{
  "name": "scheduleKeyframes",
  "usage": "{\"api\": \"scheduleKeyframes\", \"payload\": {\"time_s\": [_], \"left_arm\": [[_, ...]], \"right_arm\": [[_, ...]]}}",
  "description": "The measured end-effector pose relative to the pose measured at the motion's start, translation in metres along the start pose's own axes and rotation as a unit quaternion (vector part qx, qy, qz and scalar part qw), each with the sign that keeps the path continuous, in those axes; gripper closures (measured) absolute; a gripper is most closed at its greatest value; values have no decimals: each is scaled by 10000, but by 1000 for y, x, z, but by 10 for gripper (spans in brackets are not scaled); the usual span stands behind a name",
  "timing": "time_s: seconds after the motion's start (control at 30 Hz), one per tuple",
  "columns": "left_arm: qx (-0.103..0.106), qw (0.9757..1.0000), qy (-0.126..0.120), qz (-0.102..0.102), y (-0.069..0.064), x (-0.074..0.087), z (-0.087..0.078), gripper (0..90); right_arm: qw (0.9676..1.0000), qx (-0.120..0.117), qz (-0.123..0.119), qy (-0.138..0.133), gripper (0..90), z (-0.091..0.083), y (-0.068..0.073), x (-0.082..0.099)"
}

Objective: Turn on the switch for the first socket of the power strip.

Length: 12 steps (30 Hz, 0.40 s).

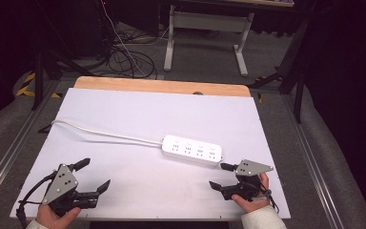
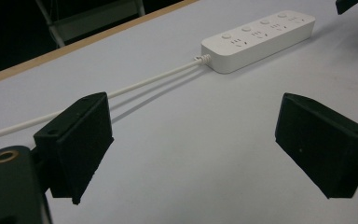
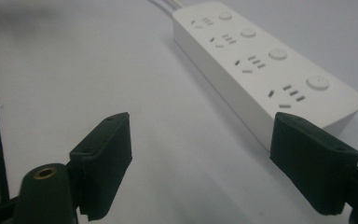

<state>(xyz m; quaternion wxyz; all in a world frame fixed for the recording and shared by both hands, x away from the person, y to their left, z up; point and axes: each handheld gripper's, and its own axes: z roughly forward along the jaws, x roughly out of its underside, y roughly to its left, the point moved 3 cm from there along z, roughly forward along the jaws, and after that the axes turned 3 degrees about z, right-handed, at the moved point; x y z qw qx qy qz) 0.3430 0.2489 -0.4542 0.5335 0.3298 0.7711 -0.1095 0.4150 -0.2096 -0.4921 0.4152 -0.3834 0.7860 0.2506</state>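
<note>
A white power strip with several sockets and round buttons lies flat near the middle right of the white table top. Its white cable runs left toward the table's left edge. My left gripper rests at the front left, open, nothing between its jaws; its own view shows the strip far ahead and the cable. My right gripper sits at the front right, open, just in front of the strip's right end. In the right gripper view the strip lies close, beside the right jaw.
A wooden strip edges the table's far side. Beyond it stand a white desk frame and tangled cables on the floor. Metal rails run along both sides of the table.
</note>
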Motion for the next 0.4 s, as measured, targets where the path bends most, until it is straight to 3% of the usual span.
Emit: {"api": "scheduleKeyframes", "payload": {"time_s": [0.07, 0.13, 0.27, 0.4], "left_arm": [[-116, 9999, 114, -21, 1, 1, 2, 122], [-75, 9999, 105, -57, 2, 2, 2, 124], [-13, 10000, 57, 4, 3, 3, 1, 121], [13, 9999, -1, 124, 2, 3, 1, 119]], "right_arm": [[9999, 136, -13, -37, 215, -1, -1, -1], [9996, 243, 4, -124, 214, -3, -2, -3], [9994, 267, 26, -197, 198, -6, -3, -4], [9992, 316, -99, -223, 181, -7, -3, -5]]}}
